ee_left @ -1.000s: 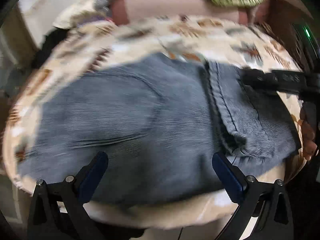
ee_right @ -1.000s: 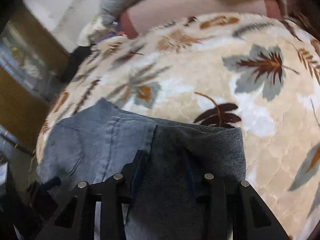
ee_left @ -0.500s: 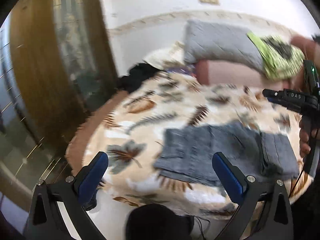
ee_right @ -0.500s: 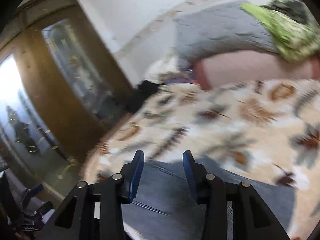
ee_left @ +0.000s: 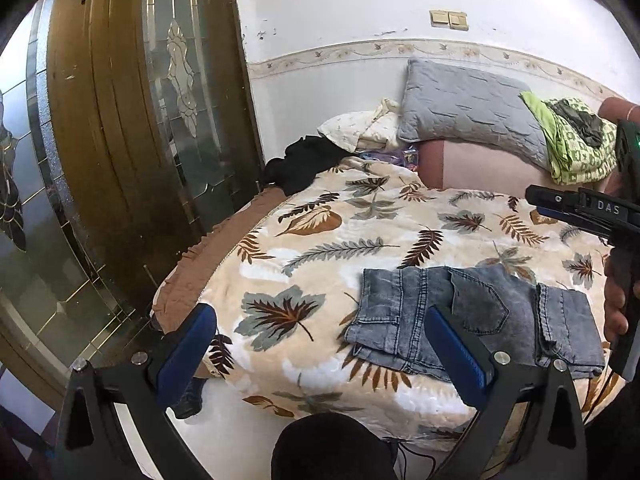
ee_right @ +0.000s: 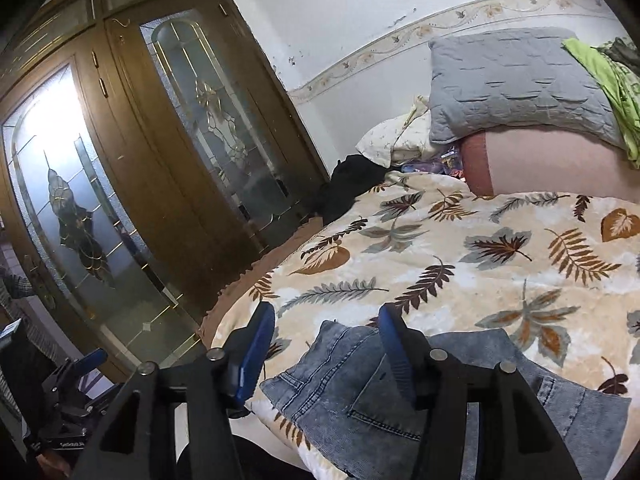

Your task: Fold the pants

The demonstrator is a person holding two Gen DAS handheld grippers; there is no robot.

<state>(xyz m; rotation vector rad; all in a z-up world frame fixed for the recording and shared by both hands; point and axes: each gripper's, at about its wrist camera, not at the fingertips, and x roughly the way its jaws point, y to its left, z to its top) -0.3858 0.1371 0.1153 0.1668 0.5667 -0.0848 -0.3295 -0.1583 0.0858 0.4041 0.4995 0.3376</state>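
Note:
Blue denim pants (ee_left: pixel 472 316) lie folded in a flat rectangle near the front edge of the bed, on the leaf-print blanket (ee_left: pixel 360 240). My left gripper (ee_left: pixel 320 344) hangs above and in front of the bed, wide open, with nothing between its blue pads. In the right wrist view the folded pants (ee_right: pixel 360 384) lie below and behind my right gripper (ee_right: pixel 326 348). Its jaws are opening and nothing is between them. The right gripper's body (ee_left: pixel 588 212) shows at the right edge of the left wrist view, with a hand (ee_left: pixel 616 304) on its handle.
A grey pillow (ee_left: pixel 468 116) and green patterned cloth (ee_left: pixel 576 144) rest on a pink bolster (ee_left: pixel 480 168) at the head of the bed. Black clothing (ee_left: pixel 300 164) lies at the far left corner. Wooden glass-panelled doors (ee_left: pixel 120 140) stand close on the left.
Both grippers rose and drew back from the pants, which now lie free on the bed. The right gripper let go of the denim and spread wider. The views tilted up to the room.

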